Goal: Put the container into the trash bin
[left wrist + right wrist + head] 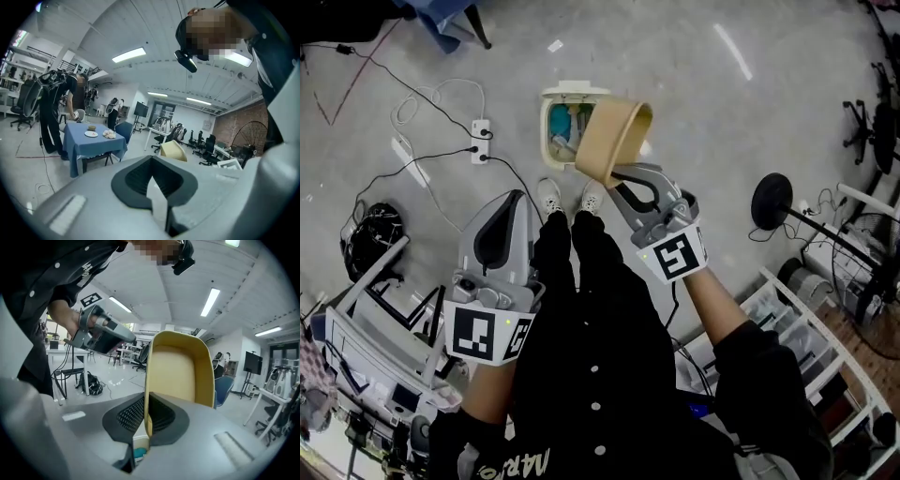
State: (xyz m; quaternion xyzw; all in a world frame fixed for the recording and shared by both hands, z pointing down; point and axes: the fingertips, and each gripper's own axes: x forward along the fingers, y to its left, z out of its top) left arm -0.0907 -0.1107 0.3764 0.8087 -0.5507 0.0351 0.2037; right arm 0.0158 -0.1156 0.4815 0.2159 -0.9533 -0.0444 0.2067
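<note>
A tan paper container (614, 141) hangs tilted, mouth turned down and sideways, just over the small white trash bin (551, 101) on the floor. The bin's lid stands open and some rubbish lies inside. My right gripper (625, 184) is shut on the container's rim; in the right gripper view the container (180, 369) rises from between the jaws of that gripper (147, 405), and a bit of the bin (139, 450) shows below them. My left gripper (508, 208) is held low at the left, shut and with nothing in it (152, 180). The container (173, 151) shows small beyond it.
The person's shoes (549, 196) stand right before the bin. A power strip (479, 141) and cables lie on the floor to the left. A fan base (772, 201) and white racks (811, 328) are at the right. A blue-clothed table (91, 143) and people stand farther off.
</note>
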